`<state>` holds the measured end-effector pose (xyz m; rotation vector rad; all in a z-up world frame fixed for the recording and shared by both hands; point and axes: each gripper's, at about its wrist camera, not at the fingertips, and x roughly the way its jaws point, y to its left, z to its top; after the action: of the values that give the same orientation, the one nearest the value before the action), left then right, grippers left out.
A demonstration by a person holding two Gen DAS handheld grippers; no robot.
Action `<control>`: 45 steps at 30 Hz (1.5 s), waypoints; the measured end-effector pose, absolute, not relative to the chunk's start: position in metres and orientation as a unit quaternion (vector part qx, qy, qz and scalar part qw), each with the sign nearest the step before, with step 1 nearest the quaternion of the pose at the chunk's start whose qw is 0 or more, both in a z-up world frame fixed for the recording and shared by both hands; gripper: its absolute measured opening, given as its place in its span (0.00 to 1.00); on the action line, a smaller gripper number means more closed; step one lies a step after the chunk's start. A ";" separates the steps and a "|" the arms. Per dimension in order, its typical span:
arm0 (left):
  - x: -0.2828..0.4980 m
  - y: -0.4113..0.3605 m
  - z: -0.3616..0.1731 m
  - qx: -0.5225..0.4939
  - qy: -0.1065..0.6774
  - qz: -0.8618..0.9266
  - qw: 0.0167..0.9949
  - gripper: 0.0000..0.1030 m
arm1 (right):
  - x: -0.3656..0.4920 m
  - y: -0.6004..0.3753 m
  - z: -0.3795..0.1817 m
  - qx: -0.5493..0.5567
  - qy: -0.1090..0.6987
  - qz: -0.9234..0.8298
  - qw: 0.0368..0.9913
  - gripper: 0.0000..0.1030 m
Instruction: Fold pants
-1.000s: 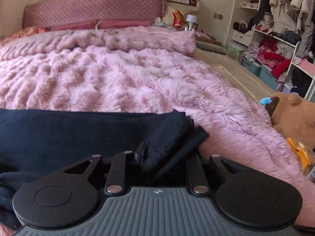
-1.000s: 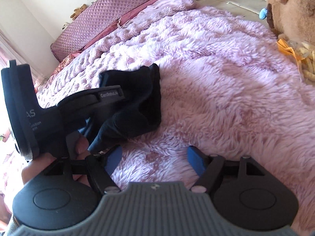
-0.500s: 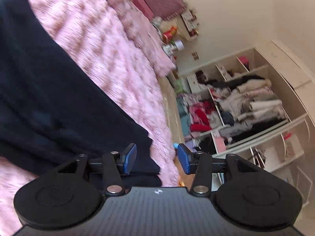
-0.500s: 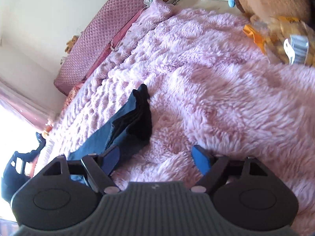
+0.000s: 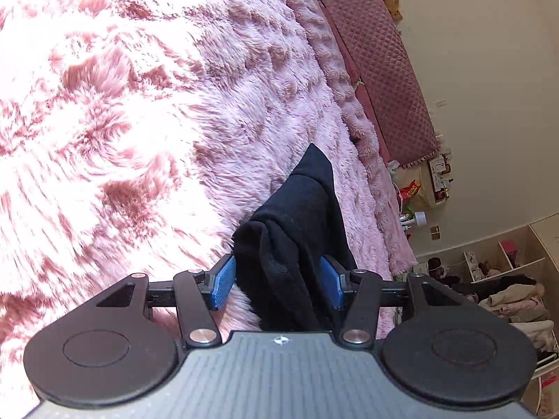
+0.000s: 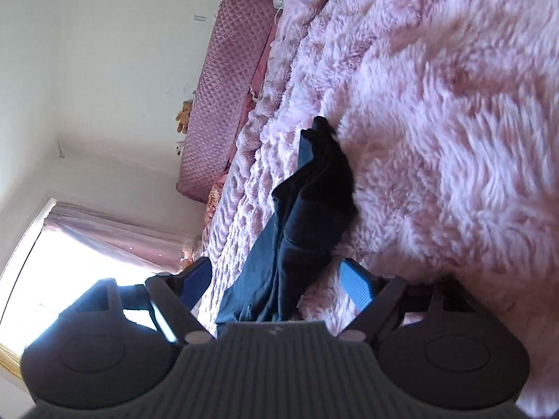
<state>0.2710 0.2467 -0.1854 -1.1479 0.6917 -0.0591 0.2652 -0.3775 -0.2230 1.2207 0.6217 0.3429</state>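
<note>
The dark navy pants (image 5: 297, 234) lie bunched on the fluffy pink bedspread (image 5: 139, 122). In the left wrist view my left gripper (image 5: 277, 281) is open, its blue pads on either side of a thick fold of the pants, with small gaps showing. In the right wrist view the pants (image 6: 304, 216) stretch away from my right gripper (image 6: 277, 282), which is open wide with the cloth lying between its blue pads, not pinched. Both views are rolled sideways.
A quilted pink headboard (image 6: 227, 70) stands against the white wall. Open shelves with folded clothes (image 5: 506, 296) stand beside the bed. A bedside shelf holds small items (image 5: 422, 192). A bright curtained window (image 6: 70, 244) is at the bed's far side.
My left gripper let go of the pants a second ago, swung away, then came back around a fold of them. My right gripper stayed open and moved over the pants. Both cameras rolled sideways.
</note>
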 end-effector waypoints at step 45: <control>0.220 0.248 -0.238 -0.619 0.568 -0.087 0.535 0.18 | 0.130 -0.378 -0.181 0.659 0.329 0.103 0.668 0.15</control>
<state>0.2201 0.2479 -0.2376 -1.4750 1.3520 -0.2072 0.1302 -0.3780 -0.1806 1.4865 0.7416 0.2333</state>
